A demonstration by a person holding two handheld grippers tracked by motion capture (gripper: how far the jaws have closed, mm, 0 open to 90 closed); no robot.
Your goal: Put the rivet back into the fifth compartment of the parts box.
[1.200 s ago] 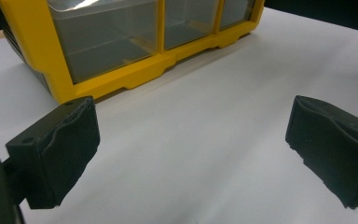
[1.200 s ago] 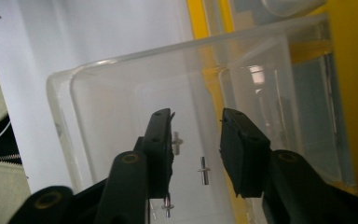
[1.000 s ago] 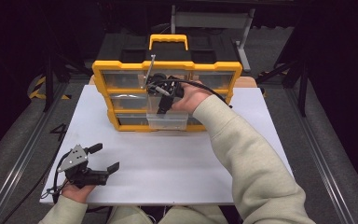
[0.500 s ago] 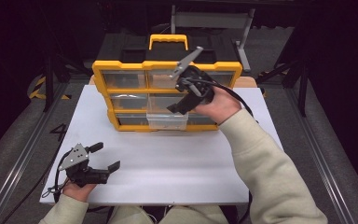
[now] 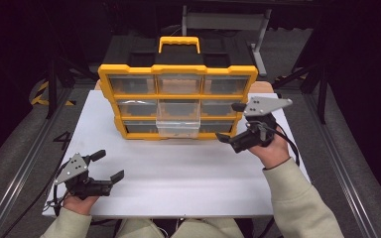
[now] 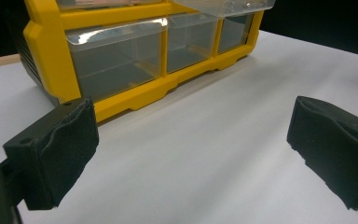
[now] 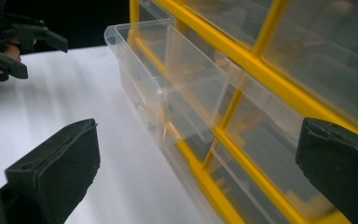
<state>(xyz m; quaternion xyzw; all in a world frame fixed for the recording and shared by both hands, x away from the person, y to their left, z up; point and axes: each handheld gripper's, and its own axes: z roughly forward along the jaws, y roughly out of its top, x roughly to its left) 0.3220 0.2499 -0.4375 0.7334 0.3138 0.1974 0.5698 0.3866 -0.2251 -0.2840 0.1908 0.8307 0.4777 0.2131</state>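
Observation:
A yellow organizer cabinet [image 5: 178, 69] with clear drawers and a yellow handle stands at the back of the white table. Its middle drawer [image 5: 178, 126] is pulled out toward me; I cannot make out its contents. My right gripper [image 5: 228, 121] is held in the air beside the cabinet's right front corner, open and empty, aimed left along the cabinet face [image 7: 261, 60] with the open drawer [image 7: 168, 79] ahead. My left gripper [image 5: 109, 164] rests low at the table's front left, open and empty, pointing at the cabinet's lower drawers [image 6: 116, 60].
The white tabletop [image 5: 188, 173] lies bare in front of the cabinet. A metal stand [image 5: 223, 20] sits behind the cabinet. Dark floor and grey rails [image 5: 25, 153] flank the table. The left gripper [image 7: 9, 42] shows far off in the right gripper view.
My right gripper left the front of the middle drawer, rose, then swung right and down to the cabinet's right corner. The drawer stays pulled out. The left gripper has not moved.

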